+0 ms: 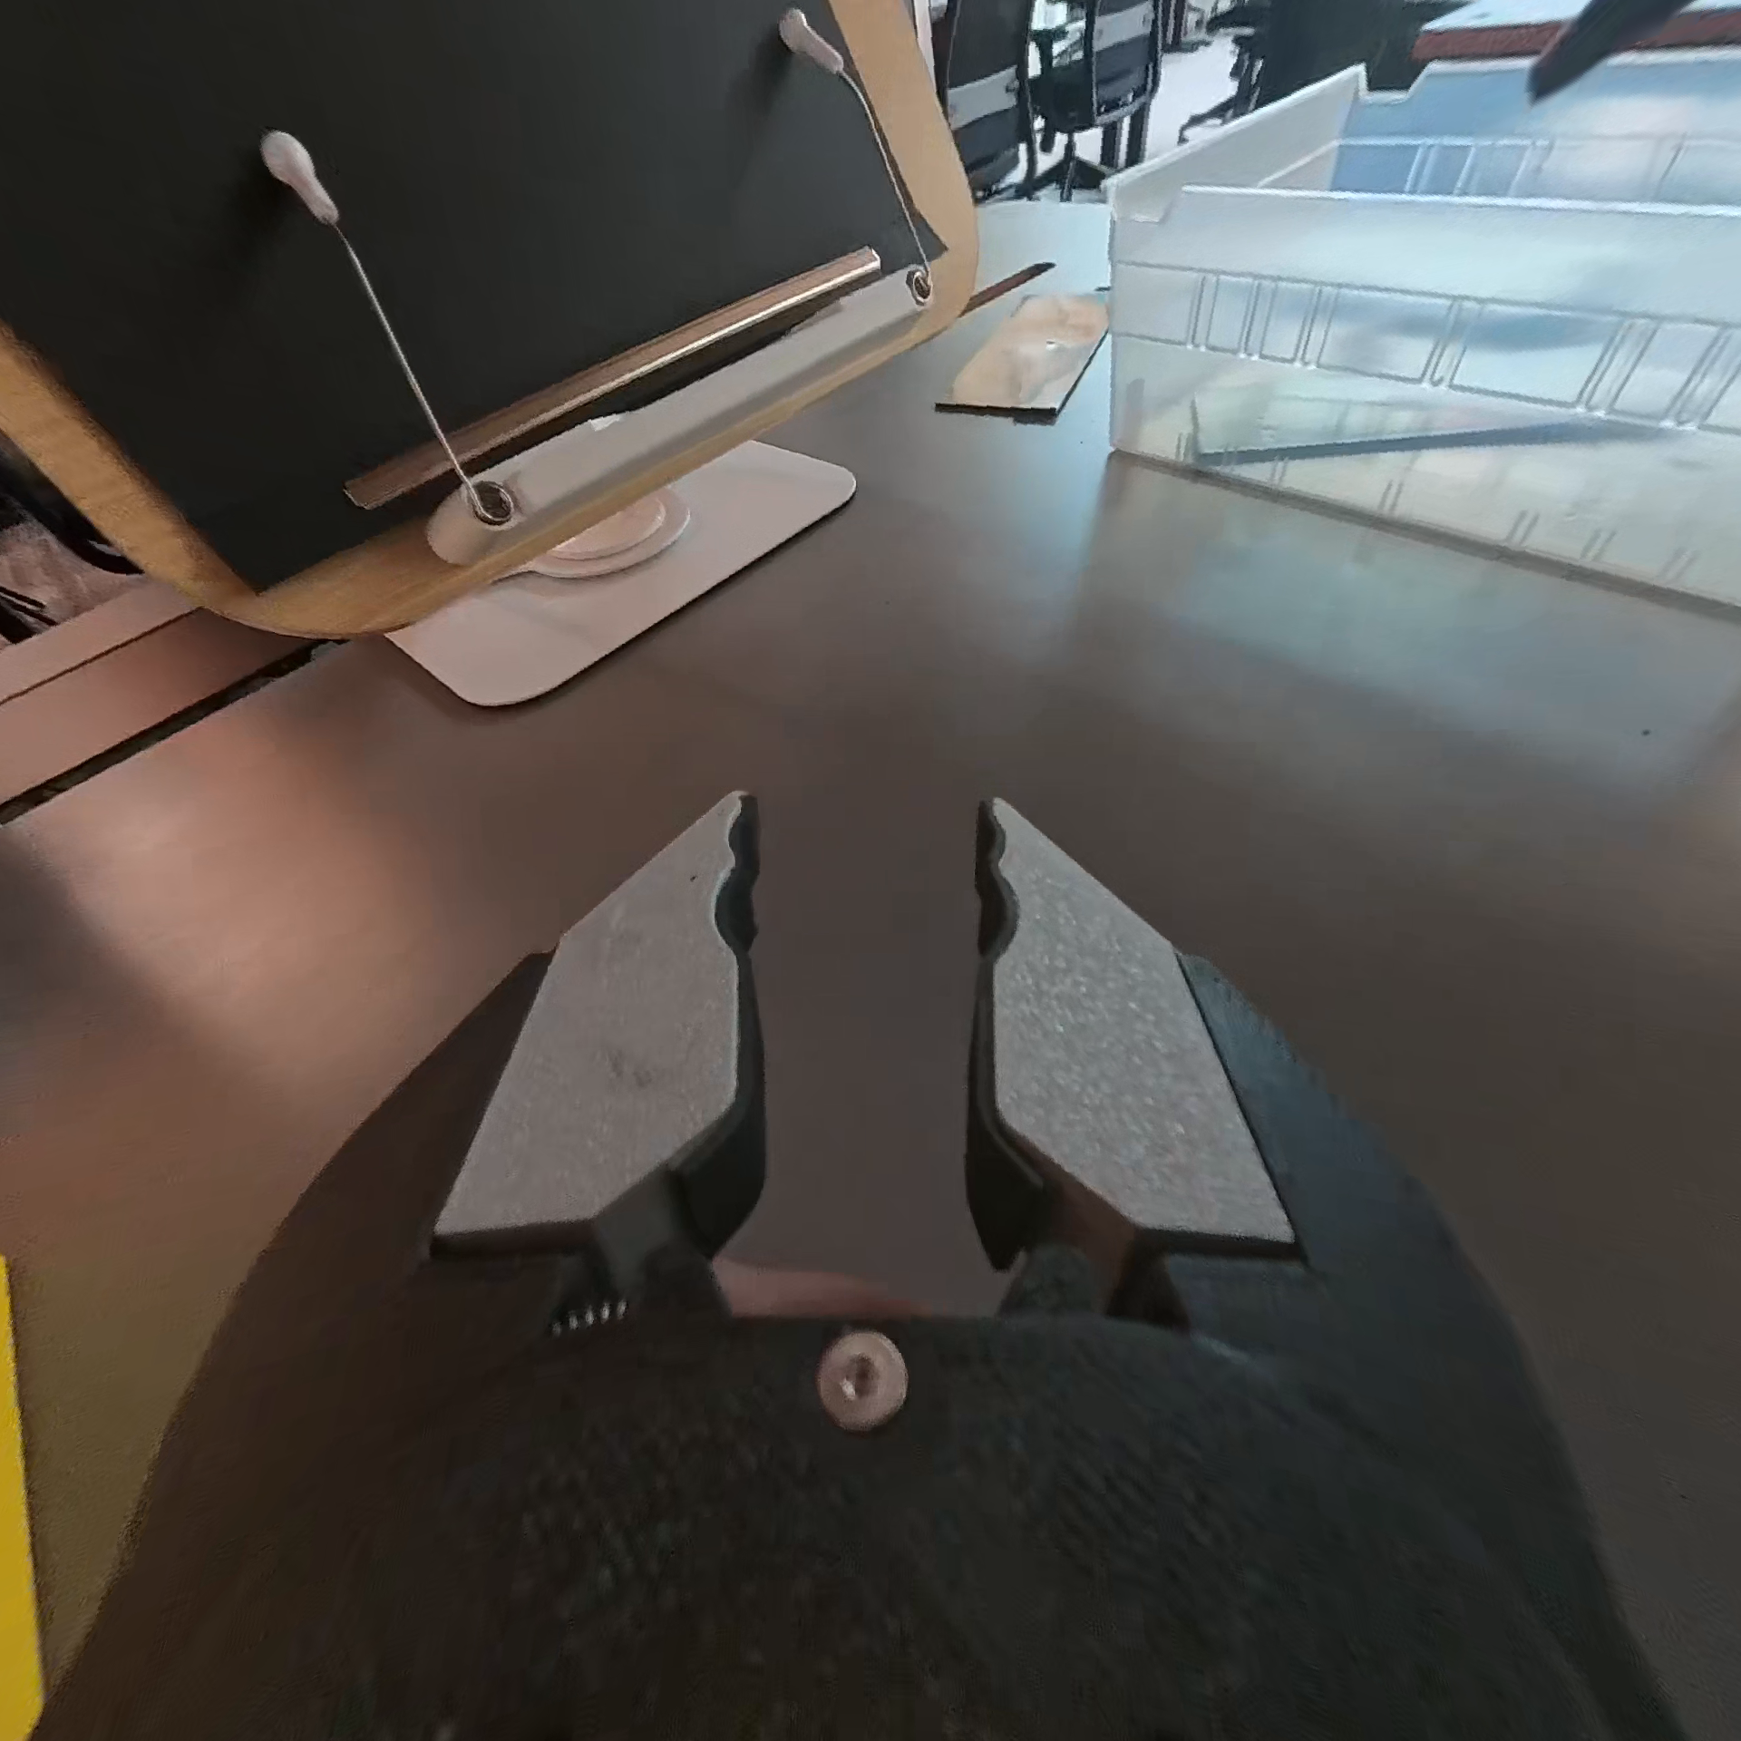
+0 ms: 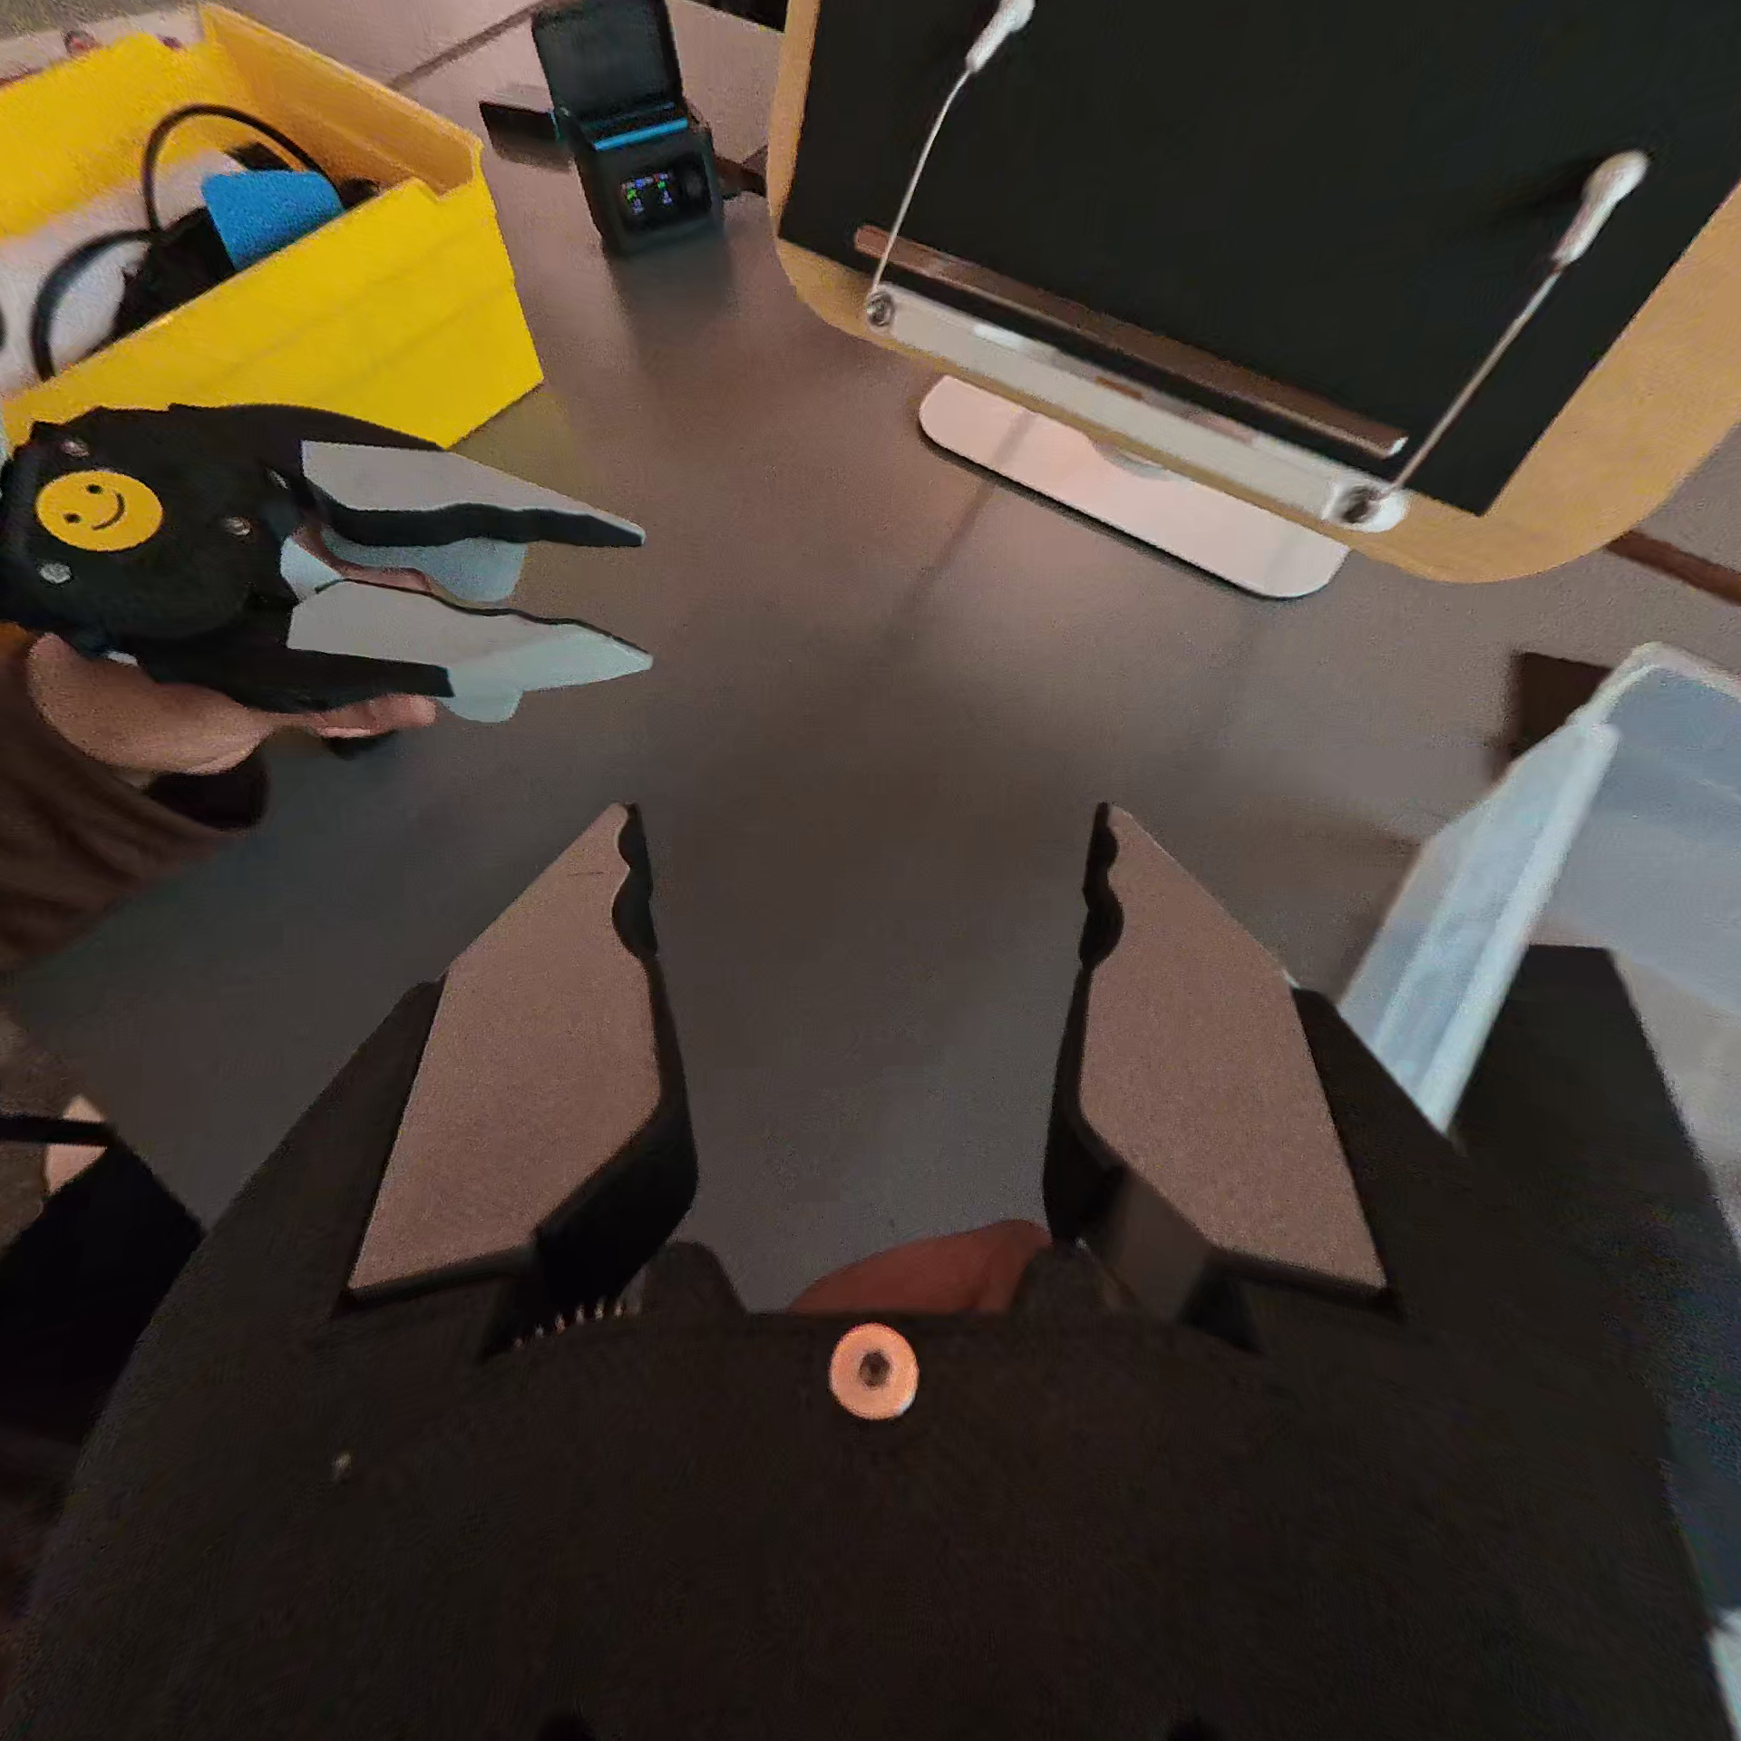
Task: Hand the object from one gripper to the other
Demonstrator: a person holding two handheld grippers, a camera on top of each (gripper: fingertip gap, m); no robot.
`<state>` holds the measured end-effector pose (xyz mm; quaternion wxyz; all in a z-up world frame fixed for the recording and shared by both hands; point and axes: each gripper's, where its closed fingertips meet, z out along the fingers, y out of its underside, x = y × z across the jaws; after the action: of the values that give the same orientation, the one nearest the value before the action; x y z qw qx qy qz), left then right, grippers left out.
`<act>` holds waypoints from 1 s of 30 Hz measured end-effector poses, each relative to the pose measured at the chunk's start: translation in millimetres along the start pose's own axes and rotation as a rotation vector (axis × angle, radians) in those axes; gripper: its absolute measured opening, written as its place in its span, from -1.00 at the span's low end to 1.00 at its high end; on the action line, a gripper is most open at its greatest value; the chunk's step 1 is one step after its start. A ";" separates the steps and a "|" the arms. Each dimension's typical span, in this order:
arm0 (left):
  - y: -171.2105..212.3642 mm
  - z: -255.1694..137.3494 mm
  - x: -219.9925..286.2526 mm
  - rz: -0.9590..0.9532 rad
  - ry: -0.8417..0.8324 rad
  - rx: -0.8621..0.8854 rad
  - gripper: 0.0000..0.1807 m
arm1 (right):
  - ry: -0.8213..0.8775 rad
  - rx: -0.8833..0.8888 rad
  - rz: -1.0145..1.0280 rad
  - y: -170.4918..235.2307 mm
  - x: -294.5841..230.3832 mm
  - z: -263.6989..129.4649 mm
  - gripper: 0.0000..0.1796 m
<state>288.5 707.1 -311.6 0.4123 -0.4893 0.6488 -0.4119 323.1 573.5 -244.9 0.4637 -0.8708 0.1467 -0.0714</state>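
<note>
Neither view shows an object held for the hand-over, and which thing on the desk (image 1: 1083, 707) is the task's own cannot be told. The left hand-held gripper (image 1: 867, 829) hangs over bare dark desk with its jaws moderately apart and nothing between them; in the right wrist view it appears at the left (image 2: 645, 598), held by a person's hand (image 2: 141, 707), a yellow smiley sticker (image 2: 99, 511) on its black body. The right hand-held gripper (image 2: 867, 834) is spread wide and empty, also above bare desk. Ahead stands a wooden-framed book stand (image 2: 1319, 235) with a black panel, two wire page holders and a pale base plate, tilted in both views. A translucent plastic bin (image 1: 1460, 311) sits to the right of it, with a flat brown slab (image 1: 1027, 353) lying between stand and bin. At far left are a yellow box (image 2: 311, 283) holding black cables and something blue, and near it a small black device (image 2: 641, 141) with a lit screen.
</note>
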 end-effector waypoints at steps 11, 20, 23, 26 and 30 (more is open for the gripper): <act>7.6 -1.7 -14.2 -0.053 -0.026 -0.045 -0.45 | 0.105 0.149 0.004 -16.6 -11.7 78.4 -0.04; 15.1 -1.9 -28.4 -0.069 -0.068 -0.078 -0.42 | 0.089 0.189 -0.067 -39.1 15.5 139.4 -0.01; 15.0 -1.5 -28.1 -0.088 -0.061 -0.076 -0.42 | 0.069 0.198 -0.085 -37.2 12.4 149.1 -0.01; 15.4 -0.9 -26.3 -0.093 -0.054 -0.081 -0.42 | 0.036 0.188 -0.087 -35.8 8.5 153.8 -0.01; 15.3 -2.6 -20.8 -0.068 -0.050 -0.098 -0.42 | 0.025 0.227 -0.076 -39.7 10.6 149.8 -0.02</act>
<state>285.4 730.5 -322.4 0.3898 -0.5409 0.6405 -0.3811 379.7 708.9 -296.0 0.5543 -0.8168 0.1103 -0.1158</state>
